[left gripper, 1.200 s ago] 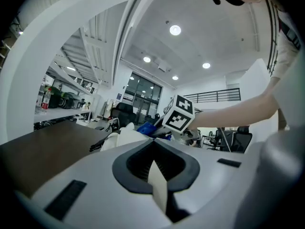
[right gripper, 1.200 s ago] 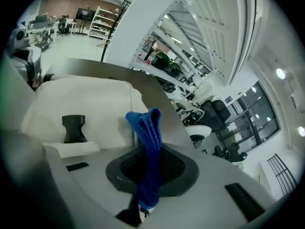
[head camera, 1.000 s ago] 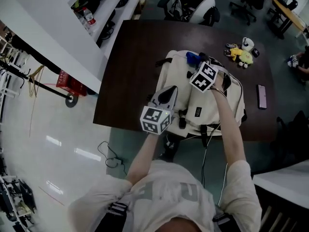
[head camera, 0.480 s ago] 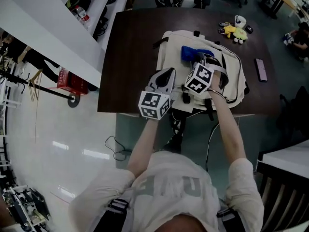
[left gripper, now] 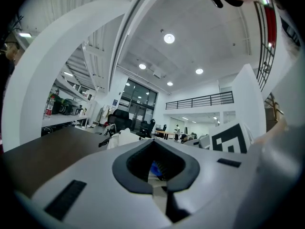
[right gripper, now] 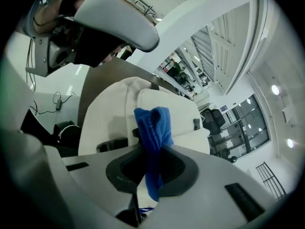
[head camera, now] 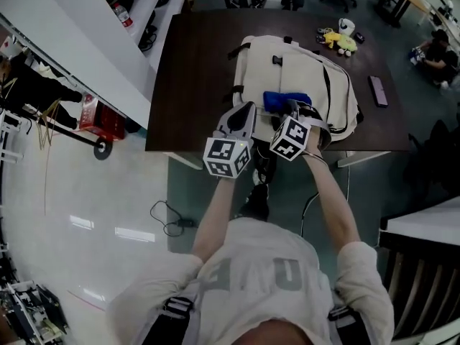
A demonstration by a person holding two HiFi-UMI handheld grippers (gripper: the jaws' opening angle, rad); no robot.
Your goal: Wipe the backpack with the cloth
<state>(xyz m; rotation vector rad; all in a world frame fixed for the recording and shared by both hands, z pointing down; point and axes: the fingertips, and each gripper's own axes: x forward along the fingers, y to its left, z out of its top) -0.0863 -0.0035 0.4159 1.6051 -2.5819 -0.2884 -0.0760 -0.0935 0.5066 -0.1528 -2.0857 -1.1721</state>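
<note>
The soft, limp-looking blue cloth (right gripper: 153, 123) is bunched in the right gripper's (head camera: 291, 111) fingers at the cream backpack's (head camera: 302, 63) six o'clock; the left gripper's (head camera: 247, 112) fingers are closed and empty.

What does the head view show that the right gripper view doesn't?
Only the head view: a yellow plush toy and a dark flat slab lying on the dark brown table. Only the right gripper view: the right gripper, its fingers shut on the blue knitted cloth, close up. Both: that cloth and the cream fabric backpack.
</note>
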